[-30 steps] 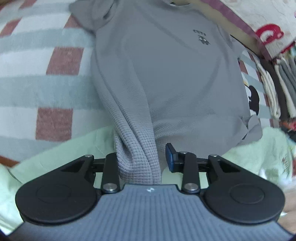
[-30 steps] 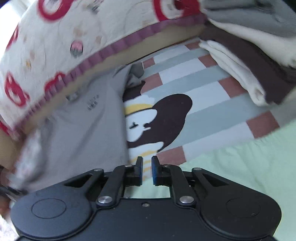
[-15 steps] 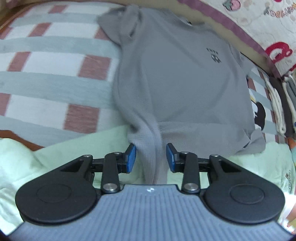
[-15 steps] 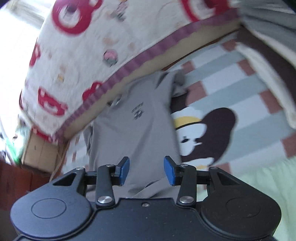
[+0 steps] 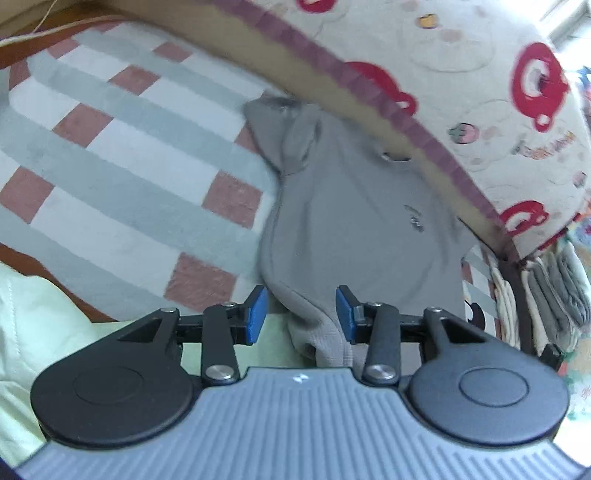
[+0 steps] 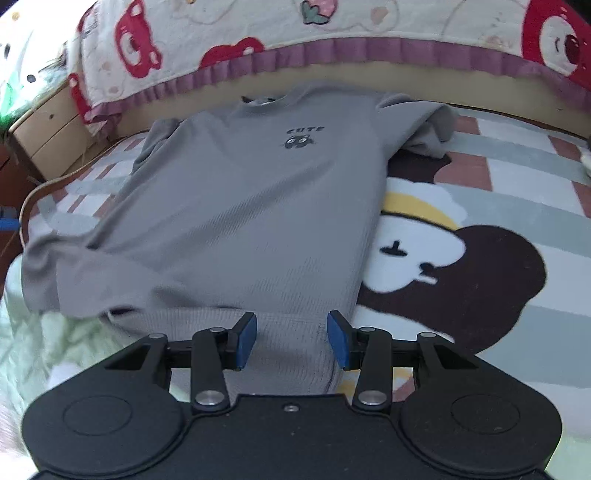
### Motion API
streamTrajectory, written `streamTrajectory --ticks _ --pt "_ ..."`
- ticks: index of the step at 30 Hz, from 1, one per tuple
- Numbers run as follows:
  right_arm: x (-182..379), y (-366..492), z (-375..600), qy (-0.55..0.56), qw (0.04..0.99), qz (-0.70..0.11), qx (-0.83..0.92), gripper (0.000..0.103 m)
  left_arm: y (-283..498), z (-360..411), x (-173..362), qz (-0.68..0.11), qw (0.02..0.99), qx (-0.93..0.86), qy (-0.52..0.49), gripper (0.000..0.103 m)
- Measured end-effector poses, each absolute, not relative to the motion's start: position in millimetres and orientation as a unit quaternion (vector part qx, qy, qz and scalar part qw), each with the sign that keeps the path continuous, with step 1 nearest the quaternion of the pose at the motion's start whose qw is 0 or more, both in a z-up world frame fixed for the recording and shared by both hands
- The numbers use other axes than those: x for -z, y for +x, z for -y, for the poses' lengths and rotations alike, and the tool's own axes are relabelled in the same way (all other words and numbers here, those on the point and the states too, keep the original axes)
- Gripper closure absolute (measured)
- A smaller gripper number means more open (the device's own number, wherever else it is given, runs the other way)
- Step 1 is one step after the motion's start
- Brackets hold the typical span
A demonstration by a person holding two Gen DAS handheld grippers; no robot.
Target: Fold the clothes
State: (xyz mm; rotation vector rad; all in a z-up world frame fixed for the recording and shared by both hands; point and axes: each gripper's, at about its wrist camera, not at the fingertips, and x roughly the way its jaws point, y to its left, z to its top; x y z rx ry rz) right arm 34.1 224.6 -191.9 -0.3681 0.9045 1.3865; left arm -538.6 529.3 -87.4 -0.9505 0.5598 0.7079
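Observation:
A grey T-shirt point(image 5: 351, 221) with a small dark "CUTE" print lies face up on the checked bedcover point(image 5: 129, 155), collar towards the headboard. My left gripper point(image 5: 301, 314) is at the shirt's near left hem corner. Its jaws are opening; a bunched fold of the hem lies between the blue pads, against the right one and clear of the left. In the right wrist view the T-shirt point(image 6: 251, 206) is spread out with its right sleeve crumpled. My right gripper point(image 6: 291, 339) stands open just above the near right part of the hem, its pads apart from the cloth.
A pale green blanket point(image 5: 44, 314) bunches along the near bed edge, under the hem. A quilt with red bears point(image 6: 332, 22) drapes the headboard. Folded clothes point(image 5: 546, 295) are stacked at the right. A wooden nightstand point(image 6: 48, 129) stands at far left. A cartoon print on the bedcover point(image 6: 461, 258) lies right of the shirt.
My left gripper has let go of the hem fold, widened and drawn back. My right gripper has opened from nearly shut and swung left and down over the shirt's hem.

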Motion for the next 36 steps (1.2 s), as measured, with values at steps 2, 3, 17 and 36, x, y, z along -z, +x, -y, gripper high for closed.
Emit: streamTrajectory --ticks 2,3,17,36 --pt "196 30 -219 -0.162 0.66 -0.391 -0.62 0.056 -531 -507 95 -0.252 0.808 -0.315 -0.429 0.062" --pt "197 27 -217 -0.166 0.662 -0.389 -0.618 0.056 -526 -498 102 -0.251 0.812 -0.305 -0.43 0.06" --pt "205 35 -182 -0.071 0.685 -0.375 -0.621 0.097 -457 -462 165 -0.295 0.81 -0.353 -0.364 0.054" --pt "191 19 -78 -0.056 0.638 -0.461 -0.614 0.088 -516 -437 183 -0.321 0.738 -0.373 -0.462 0.097"
